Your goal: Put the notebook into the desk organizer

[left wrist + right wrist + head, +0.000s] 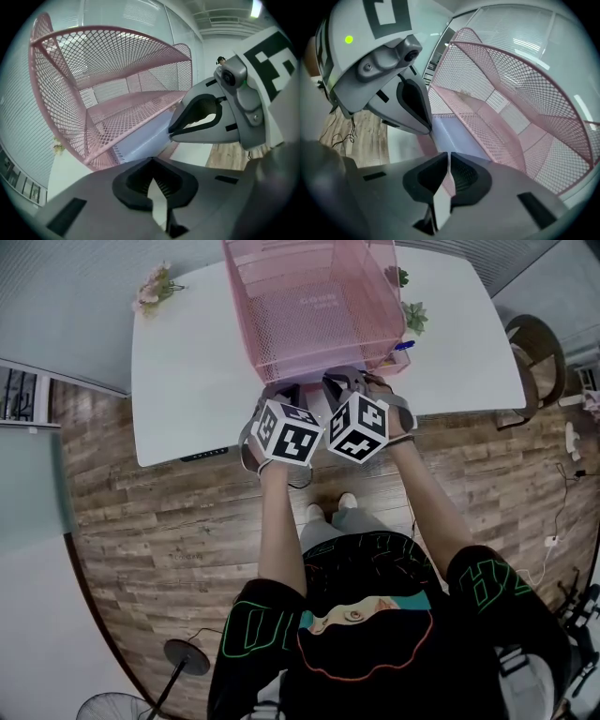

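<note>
Head view: pink mesh desk organizer (281, 306) on the white counter (187, 381). My left hand-held gripper (284, 395) and right hand-held gripper (345, 381) crowd its front edge, so I can't see the bottom tier.

Left gripper view: jaws pinched together, empty. The pale lavender notebook (143, 138) lies flat in the bottom tier, its far end hidden under the shelf.

Right gripper view: jaws a sliver apart, holding nothing.
</note>
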A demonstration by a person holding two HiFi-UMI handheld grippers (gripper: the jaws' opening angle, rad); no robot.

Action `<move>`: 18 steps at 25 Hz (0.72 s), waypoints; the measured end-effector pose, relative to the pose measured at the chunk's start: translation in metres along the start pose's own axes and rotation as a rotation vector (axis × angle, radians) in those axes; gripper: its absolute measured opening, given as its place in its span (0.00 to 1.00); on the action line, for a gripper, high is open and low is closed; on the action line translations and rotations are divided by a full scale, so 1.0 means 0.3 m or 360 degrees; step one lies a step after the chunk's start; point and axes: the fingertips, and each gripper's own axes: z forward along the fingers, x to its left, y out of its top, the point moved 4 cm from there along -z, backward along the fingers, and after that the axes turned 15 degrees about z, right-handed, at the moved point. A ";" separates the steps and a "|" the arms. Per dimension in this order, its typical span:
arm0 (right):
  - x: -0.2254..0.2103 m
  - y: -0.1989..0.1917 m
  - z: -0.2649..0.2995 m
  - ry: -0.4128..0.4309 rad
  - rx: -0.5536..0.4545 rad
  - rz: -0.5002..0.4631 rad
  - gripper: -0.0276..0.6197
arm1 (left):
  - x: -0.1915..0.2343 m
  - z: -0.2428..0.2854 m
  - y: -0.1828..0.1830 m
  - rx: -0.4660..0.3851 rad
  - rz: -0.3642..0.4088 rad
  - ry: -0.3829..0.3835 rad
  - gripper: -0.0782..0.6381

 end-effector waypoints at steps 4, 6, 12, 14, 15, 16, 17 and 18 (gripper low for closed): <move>-0.008 0.002 0.011 -0.0035 -0.0012 -0.0014 0.07 | 0.006 0.007 0.009 0.0017 -0.0006 0.0015 0.10; -0.009 0.001 0.008 -0.0051 -0.0025 0.0016 0.07 | 0.005 0.006 0.013 0.0013 -0.0020 0.0035 0.10; 0.003 0.007 -0.063 -0.0039 -0.0109 0.0183 0.07 | -0.006 -0.063 0.054 -0.0128 -0.0110 0.0096 0.10; 0.006 0.009 -0.105 -0.0041 -0.0141 0.0247 0.07 | -0.016 -0.107 0.068 -0.0187 -0.0137 0.0123 0.10; 0.003 0.013 -0.129 -0.0043 -0.0163 0.0283 0.07 | -0.018 -0.128 0.076 -0.0218 -0.0148 0.0141 0.10; -0.004 0.019 -0.152 -0.0049 -0.0189 0.0316 0.07 | -0.017 -0.149 0.086 -0.0254 -0.0155 0.0161 0.10; -0.015 0.027 -0.175 -0.0058 -0.0220 0.0347 0.06 | -0.014 -0.170 0.099 -0.0296 -0.0159 0.0183 0.10; -0.027 0.035 -0.198 -0.0066 -0.0256 0.0377 0.05 | -0.010 -0.191 0.113 -0.0341 -0.0162 0.0206 0.11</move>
